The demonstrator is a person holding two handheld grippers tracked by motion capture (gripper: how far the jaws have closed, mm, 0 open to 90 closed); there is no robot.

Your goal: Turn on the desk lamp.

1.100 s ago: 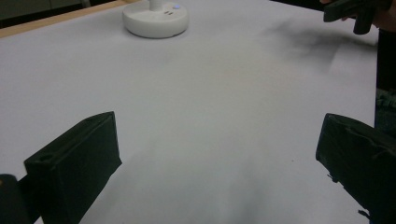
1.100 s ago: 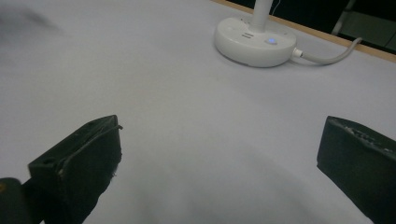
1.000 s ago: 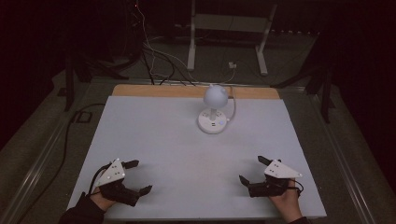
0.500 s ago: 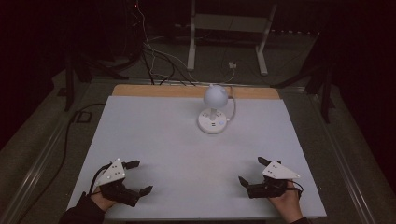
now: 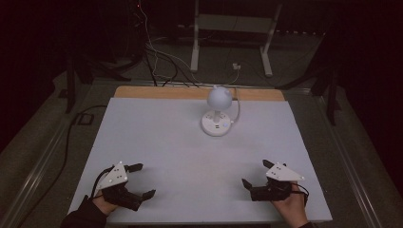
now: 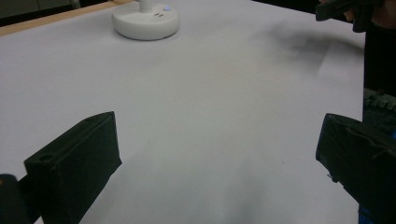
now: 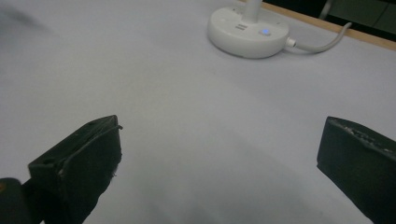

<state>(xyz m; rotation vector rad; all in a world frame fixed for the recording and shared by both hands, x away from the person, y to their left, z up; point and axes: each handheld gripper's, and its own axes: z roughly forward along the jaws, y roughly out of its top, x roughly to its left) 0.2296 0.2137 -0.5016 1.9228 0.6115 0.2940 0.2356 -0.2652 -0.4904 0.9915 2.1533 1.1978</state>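
A small white desk lamp (image 5: 218,111) with a round head and a round base stands at the far middle of the white table (image 5: 157,142). Its base (image 6: 145,21) lies far ahead in the left gripper view, and in the right gripper view the base (image 7: 246,31) shows a small blue light. My left gripper (image 5: 142,180) rests near the front left edge, jaws wide apart, nothing between them. My right gripper (image 5: 256,173) sits near the front right edge, also open and empty. Both are far from the lamp.
A white cable (image 7: 322,45) runs from the lamp base toward the wooden back edge (image 5: 157,92). Beyond the table are a dark floor with loose cables (image 5: 157,57) and a metal stand (image 5: 233,28). The other hand's gripper (image 6: 341,9) appears at the left gripper view's top right.
The right gripper has shifted slightly toward the front edge. The left gripper and the lamp stay where they were.
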